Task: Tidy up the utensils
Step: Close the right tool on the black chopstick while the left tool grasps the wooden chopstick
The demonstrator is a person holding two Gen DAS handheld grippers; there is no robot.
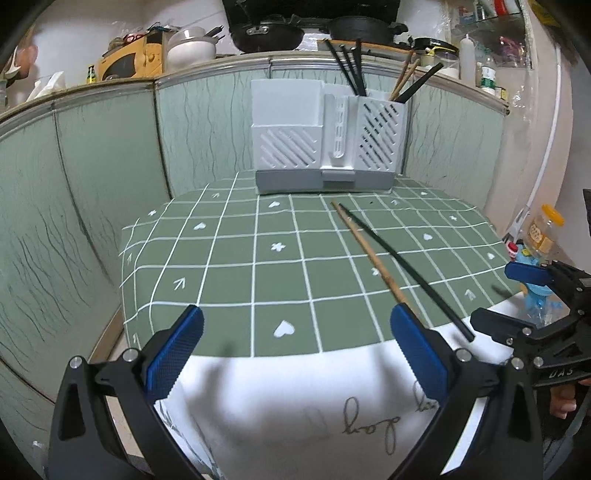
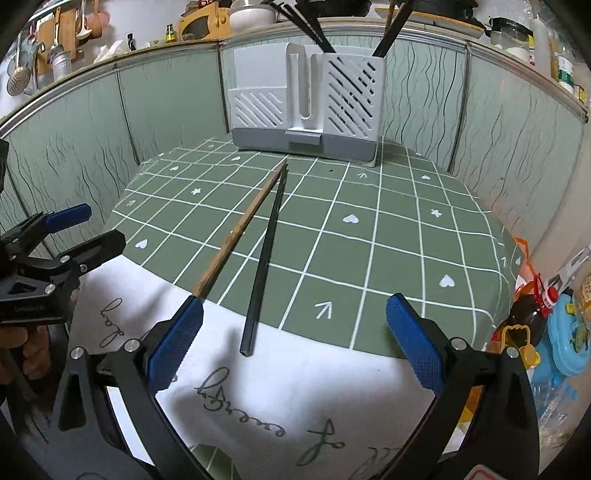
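A wooden chopstick (image 1: 373,254) (image 2: 242,229) and a black chopstick (image 1: 406,267) (image 2: 266,254) lie side by side on the green checked tablecloth (image 1: 229,266) (image 2: 369,236), their far tips almost touching. Behind them stands a white and grey utensil holder (image 1: 325,144) (image 2: 306,107) with several black and wooden chopsticks upright in its right compartment. My left gripper (image 1: 295,350) hangs open at the table's near edge, left of both chopsticks. My right gripper (image 2: 293,330) is open too, with the black chopstick's near end between its fingers, untouched.
Green panelled walls (image 1: 92,177) close in the table at the back and left. A shelf above holds pans (image 1: 266,33), a white pot and bottles. Bottles and a blue plastic item (image 2: 565,332) sit off the table's right side.
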